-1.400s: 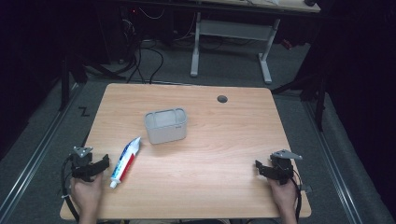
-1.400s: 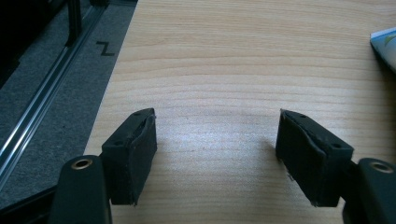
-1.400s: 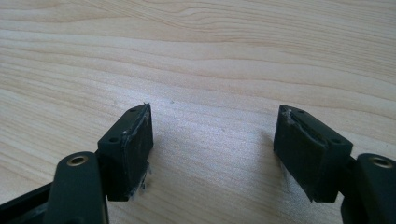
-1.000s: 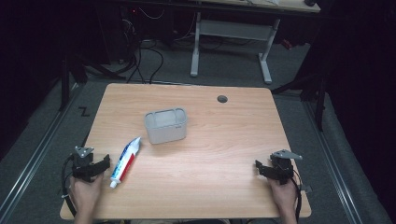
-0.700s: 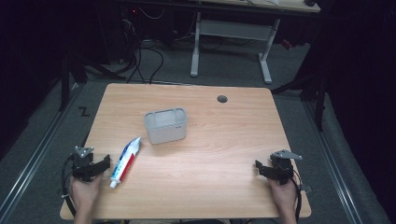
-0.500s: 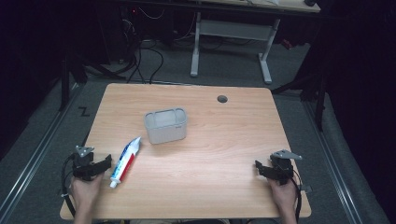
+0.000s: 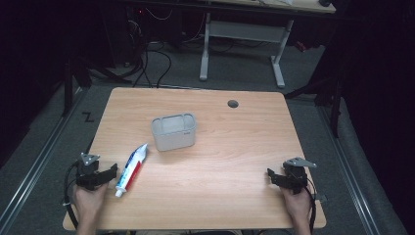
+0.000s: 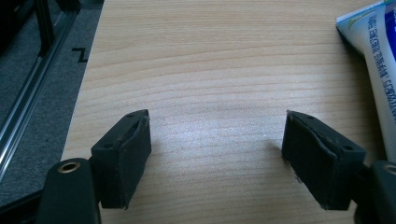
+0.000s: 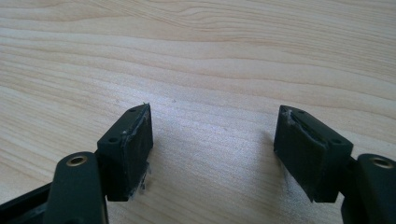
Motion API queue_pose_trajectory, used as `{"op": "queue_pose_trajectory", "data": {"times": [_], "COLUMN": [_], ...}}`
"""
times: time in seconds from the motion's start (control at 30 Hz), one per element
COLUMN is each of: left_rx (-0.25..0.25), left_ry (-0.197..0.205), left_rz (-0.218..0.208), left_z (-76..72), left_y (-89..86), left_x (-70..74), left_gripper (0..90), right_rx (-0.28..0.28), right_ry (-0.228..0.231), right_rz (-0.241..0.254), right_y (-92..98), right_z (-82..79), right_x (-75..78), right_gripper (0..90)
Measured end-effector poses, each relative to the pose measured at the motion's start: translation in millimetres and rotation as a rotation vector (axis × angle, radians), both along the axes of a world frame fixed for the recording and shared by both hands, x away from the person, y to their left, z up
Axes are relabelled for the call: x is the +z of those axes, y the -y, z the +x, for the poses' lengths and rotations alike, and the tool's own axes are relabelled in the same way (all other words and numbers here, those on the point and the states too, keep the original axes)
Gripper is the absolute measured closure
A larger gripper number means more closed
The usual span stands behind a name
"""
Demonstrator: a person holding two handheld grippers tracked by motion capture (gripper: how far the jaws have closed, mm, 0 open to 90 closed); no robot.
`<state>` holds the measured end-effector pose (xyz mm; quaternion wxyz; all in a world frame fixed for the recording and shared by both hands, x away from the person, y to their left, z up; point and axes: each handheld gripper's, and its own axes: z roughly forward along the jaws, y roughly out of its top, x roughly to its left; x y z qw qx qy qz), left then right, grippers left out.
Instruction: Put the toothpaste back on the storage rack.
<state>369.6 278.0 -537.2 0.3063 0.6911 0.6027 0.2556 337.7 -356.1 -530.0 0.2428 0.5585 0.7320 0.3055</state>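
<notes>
The left gripper [image 7: 110, 172] has just been opening, empty, just left of the toothpaste tube [image 7: 131, 169]; the right gripper [image 7: 272, 177] rests open and empty at the near right.

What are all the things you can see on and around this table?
white toothpaste tube with red and blue print: one, white, lying flat near the table's front left, beside the left tool
grey rectangular plastic container: one, grey, upright left of the table's middle
light wooden table: one, pale wood, with a round dark hole near its far edge
grey metal desk frame: one, grey, on the floor behind
black cables: several, on the floor behind
left tool: one, black, jaws open, nothing between them
right tool: one, black, jaws open, nothing between them
hands: two, at the near edge
</notes>
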Motion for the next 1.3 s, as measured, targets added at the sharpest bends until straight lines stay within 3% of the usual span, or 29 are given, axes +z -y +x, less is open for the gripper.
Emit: {"op": "queue_pose_trajectory", "data": {"times": [0.27,0.37,0.47,0.77,0.93,1.1,1.3], "left_rx": [-0.002,-0.009,0.006,-0.005,-0.005,-0.042,-0.077], "left_ry": [0.013,-0.002,0.026,0.028,0.050,0.046,0.063], "left_rz": [0.006,-0.018,-0.027,-0.037,-0.071,-0.051,-0.062], "left_z": [-2.8,-4.7,-7.5,-11.0,-14.2,-17.9,-24.0], "left_y": [-1.4,-5.1,-5.0,-5.1,-5.9,-5.2,-0.1], "left_x": [2.4,6.2,10.6,17.0,21.1,28.4,36.1], "left_gripper": [25.1,27.1,24.6,24.2,24.0,29.1,31.0], "right_rx": [0.001,0.000,0.000,-0.002,0.005,0.007,0.011], "right_ry": [0.000,0.001,0.001,0.000,0.001,0.001,0.004], "right_rz": [-0.001,-0.002,-0.002,0.000,-0.003,-0.004,-0.007], "right_y": [0.1,0.2,0.2,0.1,0.3,0.2,0.2], "right_z": [-0.1,0.0,0.0,0.0,0.0,-0.1,0.0], "right_x": [0.0,-0.1,-0.1,0.0,-0.1,-0.1,-0.2], "right_gripper": [28.1,28.0,28.0,27.9,27.9,27.9,27.9]}}
